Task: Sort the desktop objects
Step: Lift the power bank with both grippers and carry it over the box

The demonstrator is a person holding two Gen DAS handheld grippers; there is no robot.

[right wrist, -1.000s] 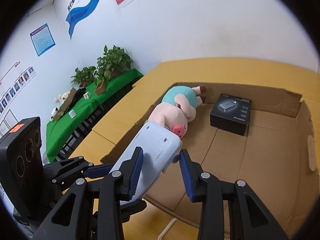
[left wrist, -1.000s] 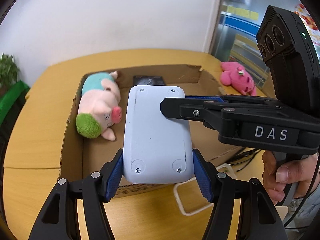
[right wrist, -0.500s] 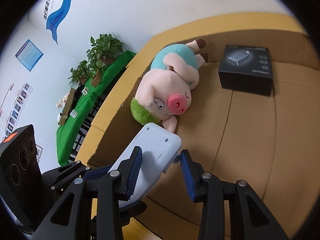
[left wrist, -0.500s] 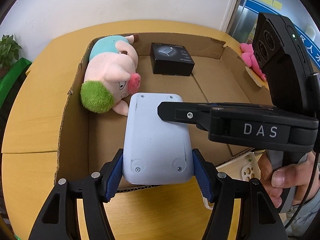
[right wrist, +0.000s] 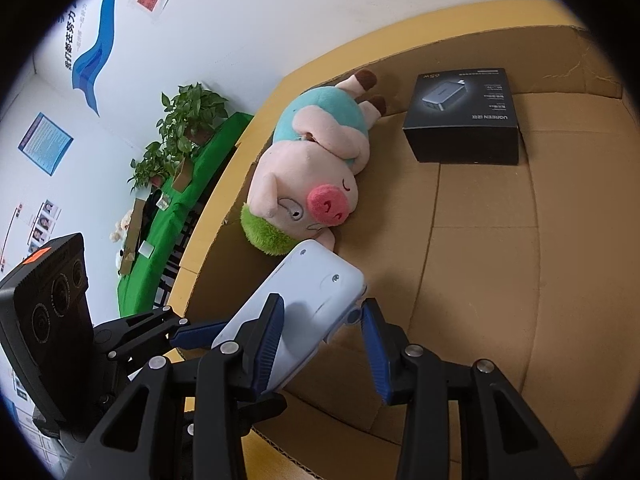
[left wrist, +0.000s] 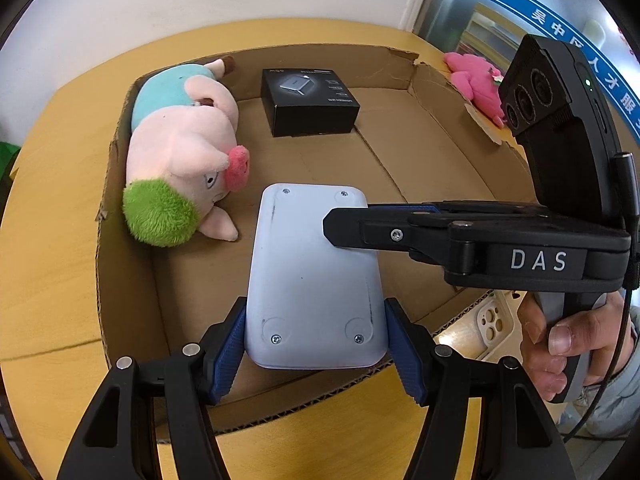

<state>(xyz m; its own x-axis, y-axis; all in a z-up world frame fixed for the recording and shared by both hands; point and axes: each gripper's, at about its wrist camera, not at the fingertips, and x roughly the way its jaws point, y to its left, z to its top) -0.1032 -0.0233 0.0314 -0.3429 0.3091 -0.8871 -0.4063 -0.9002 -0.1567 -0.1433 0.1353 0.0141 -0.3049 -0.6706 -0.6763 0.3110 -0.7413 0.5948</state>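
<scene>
Cardboard box (left wrist: 120,256) on the bench (left wrist: 52,208) holds a plush pig (left wrist: 180,152) along its left wall and a black charger box (left wrist: 308,102) near the far wall. We grip a pale blue device (left wrist: 312,280) with the left gripper (left wrist: 316,344), jaws clenched on its sides, over the box floor. The right gripper (right wrist: 320,332) straddles the device's far corner, jaws released. Only the left view shows a pink plush (left wrist: 474,80) and phone case (left wrist: 486,328) outside the box; only the right view shows potted plants (right wrist: 180,128).
</scene>
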